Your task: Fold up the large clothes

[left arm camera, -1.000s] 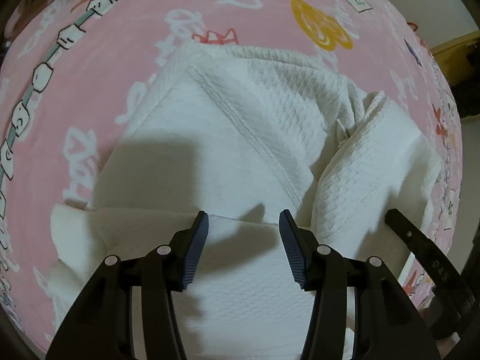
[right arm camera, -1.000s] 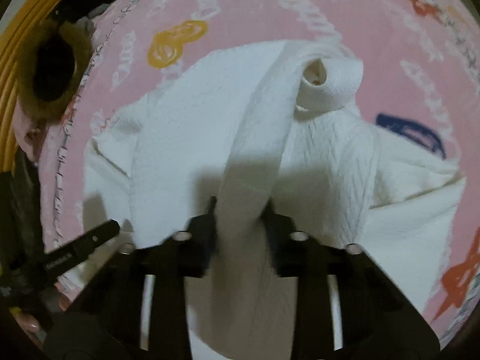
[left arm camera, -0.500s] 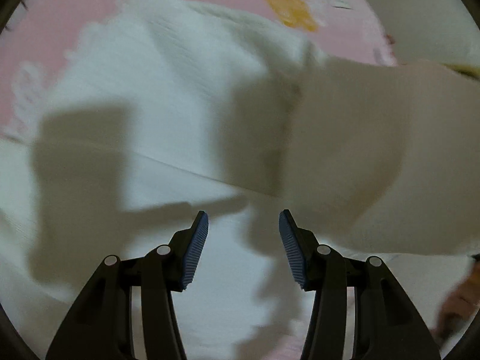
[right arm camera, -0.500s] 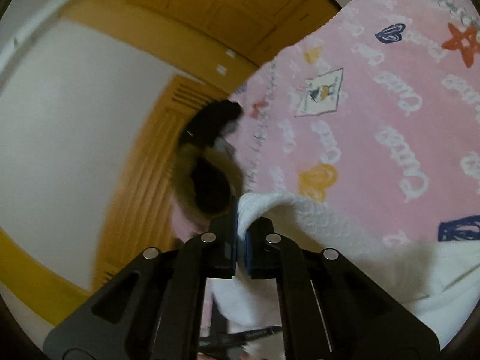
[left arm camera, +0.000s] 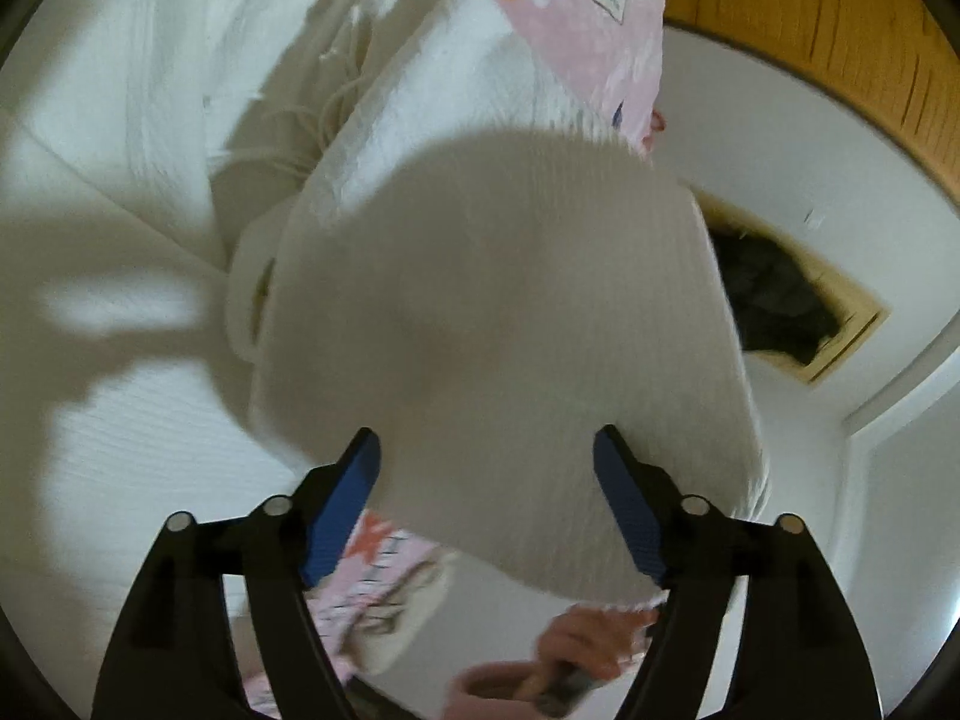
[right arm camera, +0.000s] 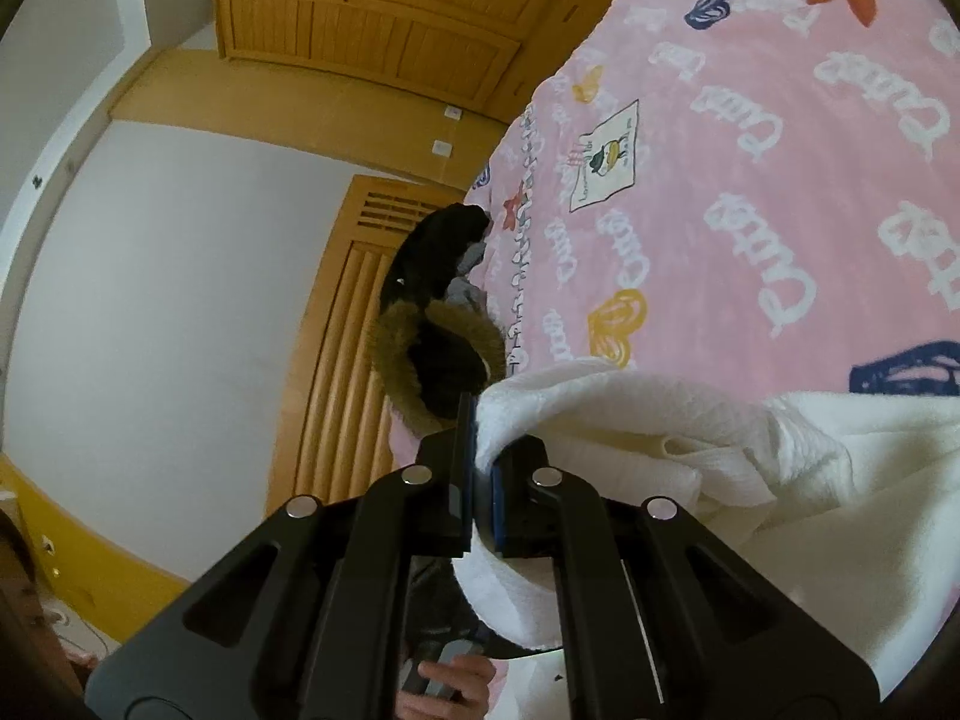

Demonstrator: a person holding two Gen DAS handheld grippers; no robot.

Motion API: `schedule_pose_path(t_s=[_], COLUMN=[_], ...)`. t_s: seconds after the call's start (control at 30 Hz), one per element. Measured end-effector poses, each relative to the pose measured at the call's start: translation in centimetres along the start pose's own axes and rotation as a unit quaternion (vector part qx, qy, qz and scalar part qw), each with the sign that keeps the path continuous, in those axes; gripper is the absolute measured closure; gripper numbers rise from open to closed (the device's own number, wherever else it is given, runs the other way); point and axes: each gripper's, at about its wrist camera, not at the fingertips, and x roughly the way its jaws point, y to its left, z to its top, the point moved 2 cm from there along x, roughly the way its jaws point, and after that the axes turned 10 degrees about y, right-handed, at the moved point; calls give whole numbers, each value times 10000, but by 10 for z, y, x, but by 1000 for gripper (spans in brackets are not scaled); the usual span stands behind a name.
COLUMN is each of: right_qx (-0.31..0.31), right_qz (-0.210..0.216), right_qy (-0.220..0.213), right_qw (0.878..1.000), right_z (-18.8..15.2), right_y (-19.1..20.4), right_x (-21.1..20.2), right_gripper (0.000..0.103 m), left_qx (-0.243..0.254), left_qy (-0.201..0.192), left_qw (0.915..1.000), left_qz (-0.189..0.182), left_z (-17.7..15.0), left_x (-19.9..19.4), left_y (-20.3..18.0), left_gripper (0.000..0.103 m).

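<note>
White textured garment (right arm camera: 750, 456), bunched, lifted

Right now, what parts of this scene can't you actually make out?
- Left wrist view: the white garment hangs blurred before the left gripper, hiding most of the pink bedspread.
- Right wrist view: the right gripper covers the pinched fabric edge.
- The garment's full shape: cut off in both views.
</note>
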Motion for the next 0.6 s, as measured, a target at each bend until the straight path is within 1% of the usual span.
schedule_pose_path(t_s=[0.07, 0.1, 0.13, 0.17, 0.2, 0.23, 0.3, 0.33, 0.4, 0.5, 0.53, 0.6], right_qx=[64, 69, 54, 37, 64, 110, 216, 261, 322, 643, 737, 989], right_qz=[134, 167, 182, 186, 215, 248, 262, 204, 152, 218, 272, 435], right_qy=[35, 58, 71, 76, 88, 93, 98, 82, 36, -147, -197, -324], right_qw=[9999, 9998, 9998, 9998, 9997, 9996, 9994, 9994, 9994, 9976, 9967, 9936], right_z=[-1, -1, -2, -3, -4, -5, -6, -7, -8, -9, -9, -11], right_y=[-3, -4, -6, -8, -11, -16, -25, -31, -42, -67, -73, -89], right_x=[-2, -2, -3, -4, -5, -6, -8, -10, -16, -31, -36, -46], right_gripper=[100, 100, 100, 99, 99, 99, 99, 99, 99, 99, 99, 100], left_qx=[-229, -347, -386, -411, -444, -512, -554, -519, -414, -109, 20, 220], left_qy=[3, -31, -55, -33, 5, 33, -82, -158, -249, -451, -527, -561], left_qw=[9991, 9986, 9984, 9985, 9986, 9985, 9983, 9981, 9983, 9944, 9907, 9838], left_qz=[-355, -405, -415, -356, -280, -186, 129, 276, 341, 948, 1255, 1689], left_z=[3, 6, 9, 16, 18, 21, 27, 29, 27, 21, 19, 13], left_x=[2, 6, 10, 19, 22, 28, 34, 34, 29, 7, -2, -14], left_y=[10, 14, 16, 19, 22, 26, 31, 30, 25, 13, 9, 2], left_gripper=[31, 35, 56, 70, 96, 102, 103, 103, 103, 103, 103, 102])
